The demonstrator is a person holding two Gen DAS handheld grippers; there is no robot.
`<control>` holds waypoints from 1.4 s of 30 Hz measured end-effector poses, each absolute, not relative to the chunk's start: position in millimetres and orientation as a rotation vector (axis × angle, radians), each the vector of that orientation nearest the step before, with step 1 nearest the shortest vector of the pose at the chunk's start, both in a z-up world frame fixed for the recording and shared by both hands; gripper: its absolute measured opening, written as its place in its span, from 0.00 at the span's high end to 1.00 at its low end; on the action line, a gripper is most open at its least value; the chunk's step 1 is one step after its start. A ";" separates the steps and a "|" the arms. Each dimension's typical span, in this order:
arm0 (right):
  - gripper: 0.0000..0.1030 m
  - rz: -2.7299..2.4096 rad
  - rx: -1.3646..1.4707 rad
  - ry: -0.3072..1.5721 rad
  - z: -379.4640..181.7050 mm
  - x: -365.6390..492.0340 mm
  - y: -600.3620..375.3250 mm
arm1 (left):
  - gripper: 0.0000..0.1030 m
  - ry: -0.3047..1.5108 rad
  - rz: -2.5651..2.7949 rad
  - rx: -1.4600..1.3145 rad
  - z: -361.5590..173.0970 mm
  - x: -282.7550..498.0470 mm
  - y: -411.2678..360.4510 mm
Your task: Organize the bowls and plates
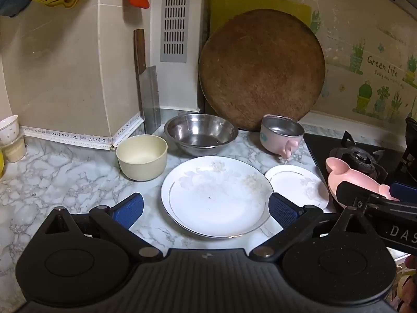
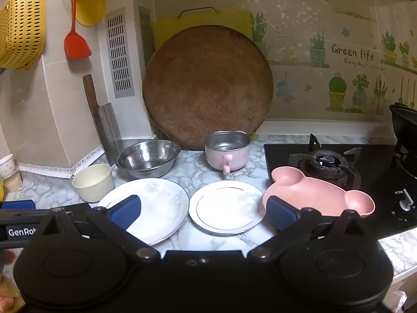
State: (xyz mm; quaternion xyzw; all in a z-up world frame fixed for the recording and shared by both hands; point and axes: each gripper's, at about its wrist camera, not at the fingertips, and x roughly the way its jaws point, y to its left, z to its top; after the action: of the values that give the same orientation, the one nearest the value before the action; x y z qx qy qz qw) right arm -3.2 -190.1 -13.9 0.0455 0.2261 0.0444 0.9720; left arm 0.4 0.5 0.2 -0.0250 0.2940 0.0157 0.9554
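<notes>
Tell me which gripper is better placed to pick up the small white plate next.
Right. The right gripper, open, frames the small white plate between its fingers; the left gripper is centred on the large white plate.

Dim, warm light is falling from above; fisheye edges are bending, and glare is whitening the small plate [image 2: 226, 207].

This is a home kitchen. A marble-pattern counter [image 2: 192, 169] meets a gas hob [image 2: 328, 161] on the right. A round wooden board [image 2: 208, 86] and a cleaver [image 2: 104, 114] lean on the far tiled wall, which bears a "Green life" plant sticker [image 2: 351, 52]. A yellow colander [image 2: 20, 26] and red spatula [image 2: 75, 41] hang at the left. Plates and bowls sit on the counter.
</notes>
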 end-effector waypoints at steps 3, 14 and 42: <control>0.00 0.083 0.062 0.429 -8.5 -9.4 -185.2 | 0.00 0.593 0.023 -0.073 4.5 0.7 6.1; 0.00 0.056 0.054 0.448 -9.2 -8.9 -174.5 | 0.00 0.568 0.008 -0.063 4.0 -1.6 13.1; 0.00 0.002 0.043 0.542 -12.0 -6.5 -162.1 | 0.00 0.649 -0.033 -0.058 -0.9 8.0 23.2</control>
State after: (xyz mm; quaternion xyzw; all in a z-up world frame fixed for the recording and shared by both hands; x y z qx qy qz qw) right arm -6.5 -162.1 -12.0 0.0213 0.2677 0.0010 0.9633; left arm 8.0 23.2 -0.9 -0.0284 0.3186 -0.0163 0.9473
